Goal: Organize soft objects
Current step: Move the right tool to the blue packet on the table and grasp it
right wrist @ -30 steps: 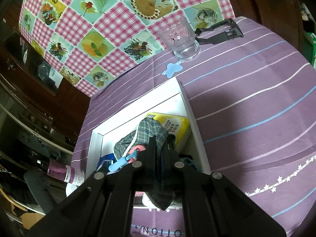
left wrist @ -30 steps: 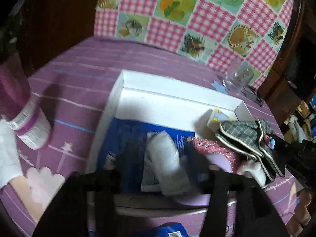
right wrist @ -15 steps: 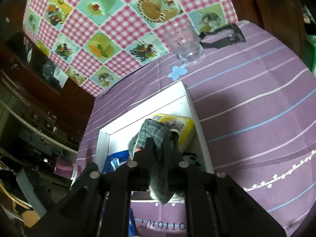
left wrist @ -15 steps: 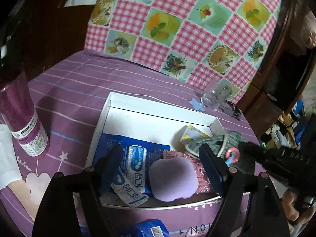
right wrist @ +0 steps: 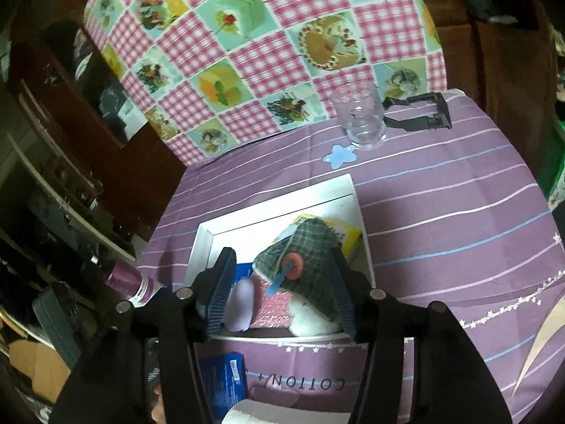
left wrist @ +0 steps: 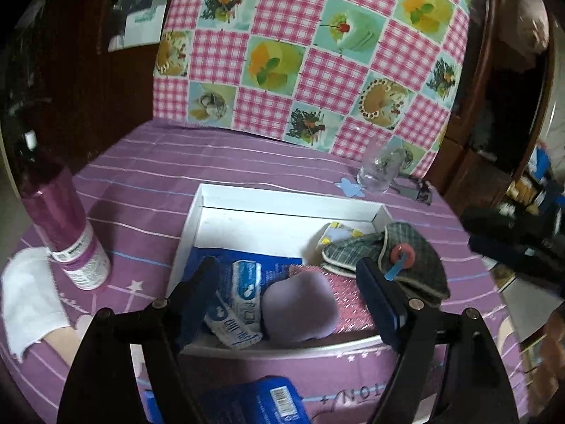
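Both tools now apart: right tool [right wrist: 282, 293] released plaid pouch [right wrist: 307, 265] into white box [left wrist: 268, 219]; left tool [left wrist: 293, 293] empty.

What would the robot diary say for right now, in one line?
left tool: open | right tool: open | plaid pouch, purple sponge: in white box

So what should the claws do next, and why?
Probably lift the right claw away from the white box. Its jaws stand open around the plaid pouch, which lies in the box over the yellow packet, so it looks placed. The left claw is open too, and a blue packet waits outside.
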Demonstrator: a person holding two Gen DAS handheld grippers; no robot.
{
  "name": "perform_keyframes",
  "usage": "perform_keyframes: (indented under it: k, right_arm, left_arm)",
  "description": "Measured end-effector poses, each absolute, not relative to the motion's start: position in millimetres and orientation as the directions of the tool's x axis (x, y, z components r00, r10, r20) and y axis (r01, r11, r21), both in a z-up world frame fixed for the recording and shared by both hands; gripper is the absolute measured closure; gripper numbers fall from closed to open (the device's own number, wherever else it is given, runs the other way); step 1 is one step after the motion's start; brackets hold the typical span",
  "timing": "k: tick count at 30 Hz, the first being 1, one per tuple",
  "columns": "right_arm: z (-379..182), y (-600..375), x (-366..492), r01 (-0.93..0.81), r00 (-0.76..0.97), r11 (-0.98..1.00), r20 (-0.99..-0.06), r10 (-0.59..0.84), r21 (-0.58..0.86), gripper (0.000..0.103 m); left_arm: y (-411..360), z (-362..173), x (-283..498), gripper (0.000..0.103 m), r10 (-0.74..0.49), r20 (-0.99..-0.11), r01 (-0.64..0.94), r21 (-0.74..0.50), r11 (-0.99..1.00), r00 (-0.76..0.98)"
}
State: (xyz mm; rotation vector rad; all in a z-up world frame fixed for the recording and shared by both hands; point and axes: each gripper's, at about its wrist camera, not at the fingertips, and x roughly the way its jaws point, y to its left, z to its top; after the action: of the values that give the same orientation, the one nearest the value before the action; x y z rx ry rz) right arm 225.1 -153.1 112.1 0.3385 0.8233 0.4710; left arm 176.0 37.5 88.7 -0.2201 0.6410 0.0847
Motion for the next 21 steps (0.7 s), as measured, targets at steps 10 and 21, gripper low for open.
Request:
perform_keyframes:
  k: [10,21]
  right_arm:
    - [109.2,-125.3,206.3,-0.337,0.512,0.855,-0.685,0.518,0.394,0.049]
    - [83.5,-73.1,184.8,-0.443,0.284,0.809,-0.796,0.534,0.386,0.049]
  left_arm:
    - [51.3,97.9,126.9,0.023,0.076,-0.602,-0.171,-0.103,0.980,0.795]
    - [79.6,68.6,71.9,0.023,0.183,-0.653,-0.266,-0.029,0.964,0.735]
